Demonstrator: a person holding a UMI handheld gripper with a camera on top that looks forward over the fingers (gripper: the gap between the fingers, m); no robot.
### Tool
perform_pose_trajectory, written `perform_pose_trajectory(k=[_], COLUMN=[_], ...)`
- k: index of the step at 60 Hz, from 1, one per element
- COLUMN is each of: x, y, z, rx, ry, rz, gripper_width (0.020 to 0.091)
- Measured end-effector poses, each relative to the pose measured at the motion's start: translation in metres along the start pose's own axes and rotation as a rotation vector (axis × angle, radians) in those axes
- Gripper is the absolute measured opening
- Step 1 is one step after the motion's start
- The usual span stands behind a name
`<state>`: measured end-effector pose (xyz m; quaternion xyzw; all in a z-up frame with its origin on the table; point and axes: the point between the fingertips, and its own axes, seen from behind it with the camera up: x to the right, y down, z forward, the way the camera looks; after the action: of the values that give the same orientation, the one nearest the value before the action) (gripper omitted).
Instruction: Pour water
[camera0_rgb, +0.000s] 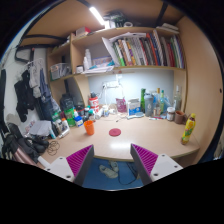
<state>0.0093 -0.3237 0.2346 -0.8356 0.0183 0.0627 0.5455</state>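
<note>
Nothing held between the gripper fingers, spread wide over the desk edge. Orange cup stood upright well ahead, left of centre; bottles farther back right.

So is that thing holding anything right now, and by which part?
Nothing is held. The gripper has its fingers open with an empty gap between them, and they are short of the cluttered desk ahead.
</note>
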Motion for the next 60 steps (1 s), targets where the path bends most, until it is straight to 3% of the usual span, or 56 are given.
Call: perform_pose_trajectory(k=[2,4,15,31,45,54,60], x=[-0.048,-0.055,-0.024,0.171,0.355,0.423,0.433], y=[0.006,0.009,0.022,0.035,0.044,0.063,0.052], z=[0.002,0.001,-0.005,0.017,0.104,0.158,0.188], rx=[0.001,0.01,0.023,0.055,0.089,0.067,0.117], ry=[0.008,0.019,0.074,0.304,0.442,0.455,0.431], rz=[0.001,0.001,0.003,0.011,0.074,0.115,0.038], gripper_width=[0.0822,0.082,0.0824,0.0825,0.0822,0.0823,0.0825])
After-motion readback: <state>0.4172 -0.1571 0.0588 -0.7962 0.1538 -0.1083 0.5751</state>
